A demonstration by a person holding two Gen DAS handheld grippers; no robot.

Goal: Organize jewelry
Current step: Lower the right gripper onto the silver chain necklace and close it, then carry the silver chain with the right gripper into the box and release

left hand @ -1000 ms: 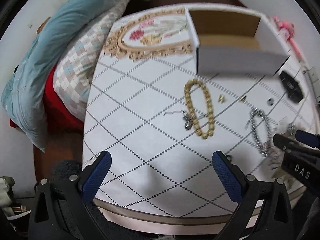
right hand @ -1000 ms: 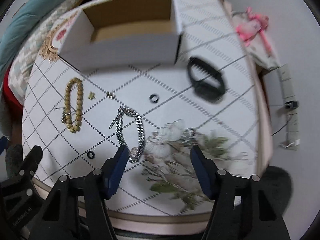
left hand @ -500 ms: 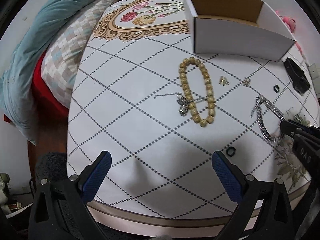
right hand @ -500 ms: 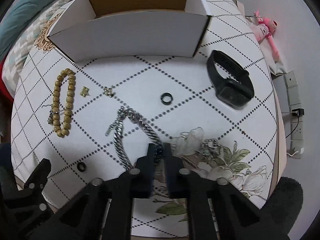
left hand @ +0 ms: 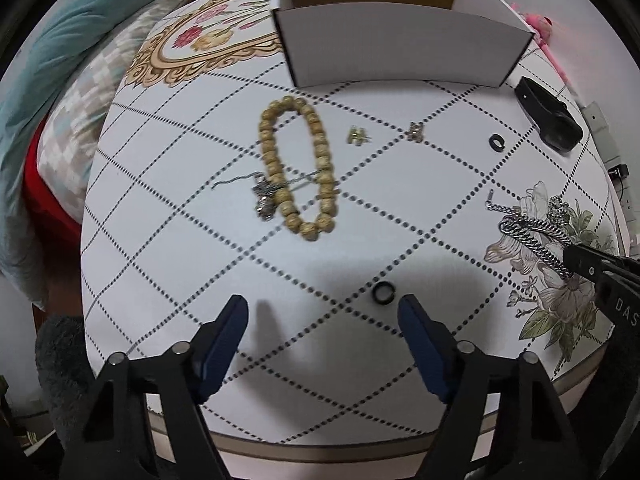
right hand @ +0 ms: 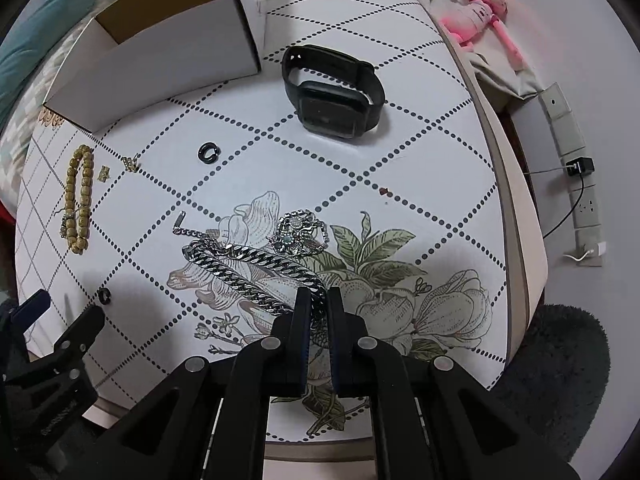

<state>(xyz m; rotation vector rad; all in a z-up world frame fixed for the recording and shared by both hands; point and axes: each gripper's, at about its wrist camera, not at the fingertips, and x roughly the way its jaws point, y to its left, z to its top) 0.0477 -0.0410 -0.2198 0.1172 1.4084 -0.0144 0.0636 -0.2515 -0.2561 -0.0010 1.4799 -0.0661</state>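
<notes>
A silver chain (right hand: 248, 268) lay doubled on the table (right hand: 400, 168), one end pinched. A bead bracelet (left hand: 298, 164), two rings (left hand: 383, 293) (right hand: 208, 152) and a watch (right hand: 332, 92) lay flat.

Right gripper (right hand: 319, 300) clamped silver chain (right hand: 244, 266), apparently dragging it; left gripper (left hand: 322, 320) closing.

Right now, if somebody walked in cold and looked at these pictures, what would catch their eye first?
Probably the right gripper, shut on one end of the silver chain bracelet lying over the printed flower near the table's front edge. Next, the beaded bracelet at mid-table, in front of the open white box. Then the left gripper, its jaws closing with nothing between them, beside a small black ring.
</notes>
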